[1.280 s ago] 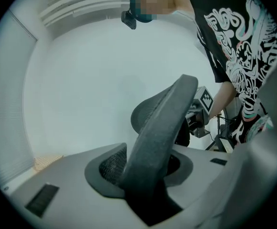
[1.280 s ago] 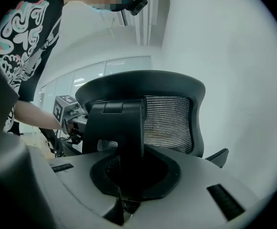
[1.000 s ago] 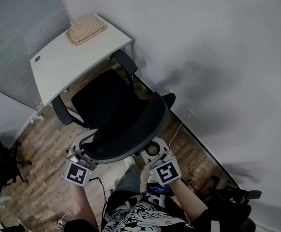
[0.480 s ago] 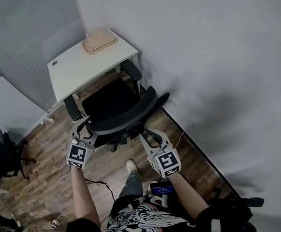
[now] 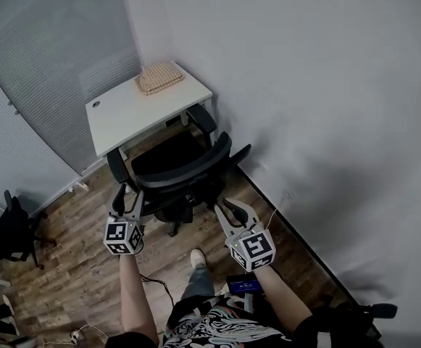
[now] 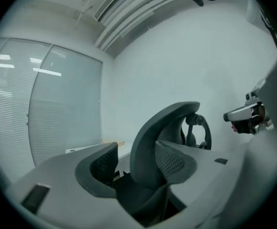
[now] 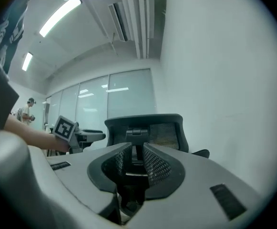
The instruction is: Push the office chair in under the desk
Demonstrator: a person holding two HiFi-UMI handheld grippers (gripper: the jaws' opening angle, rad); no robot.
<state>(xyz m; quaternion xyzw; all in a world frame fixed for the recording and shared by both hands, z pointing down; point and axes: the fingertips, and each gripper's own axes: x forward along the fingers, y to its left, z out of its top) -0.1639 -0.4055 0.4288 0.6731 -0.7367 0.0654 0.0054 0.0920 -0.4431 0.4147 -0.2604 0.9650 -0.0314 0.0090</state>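
The office chair [image 5: 175, 167] sits partly under the tabletop [image 5: 123, 118] (woven mat [image 5: 159, 77] on top), wall [image 5: 304, 122] alongside; left gripper [image 5: 127, 194] fingers just widened, right gripper [image 5: 229, 210] fingers just narrowed, both apart, empty.

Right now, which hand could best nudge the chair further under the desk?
Probably left: left gripper, jaws just opened and empty, sits beside the chair's back; right gripper, jaws narrowing on nothing, hangs farther off.

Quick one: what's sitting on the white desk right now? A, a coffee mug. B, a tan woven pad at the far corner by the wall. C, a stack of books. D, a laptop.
B: the head view shows a tan woven pad lying on the far corner of the white desk, beyond the office chair.
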